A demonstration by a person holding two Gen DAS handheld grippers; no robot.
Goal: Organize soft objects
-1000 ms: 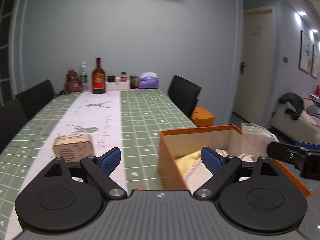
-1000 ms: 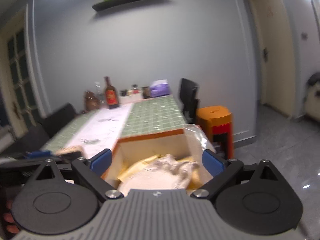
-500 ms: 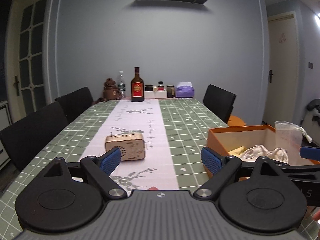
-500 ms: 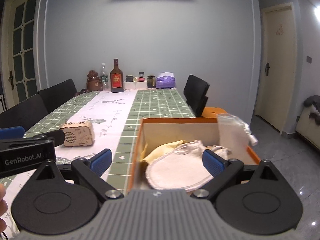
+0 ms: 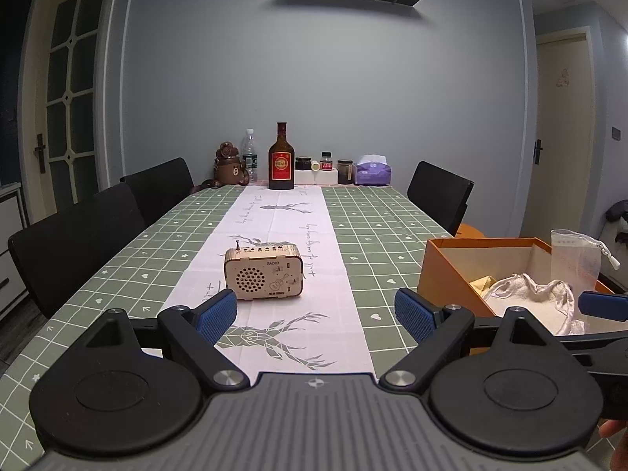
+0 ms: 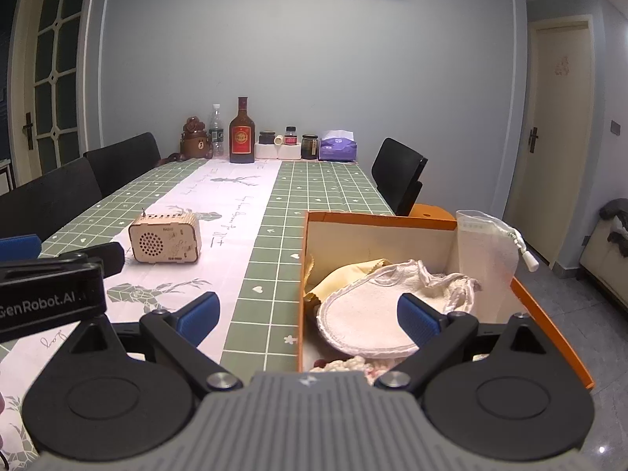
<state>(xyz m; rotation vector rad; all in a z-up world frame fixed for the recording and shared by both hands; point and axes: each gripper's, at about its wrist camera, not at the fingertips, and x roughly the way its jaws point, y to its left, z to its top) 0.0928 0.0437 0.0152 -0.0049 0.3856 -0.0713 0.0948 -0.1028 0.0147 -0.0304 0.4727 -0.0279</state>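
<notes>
While both tongs gape empty | orange box (image 6: 439,221) holds white cloth (image 6: 365,318), yellow cloth (image 6: 345,274)

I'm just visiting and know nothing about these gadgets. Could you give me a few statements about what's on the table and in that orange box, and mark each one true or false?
1. Both grippers are open and empty. True: left gripper, right gripper.
2. The white cloth lies inside the orange box. True.
3. The wooden radio sits in the box. False: it stands on the table runner.
4. The dark bottle lies on its side. False: it stands upright at the far end.
</notes>
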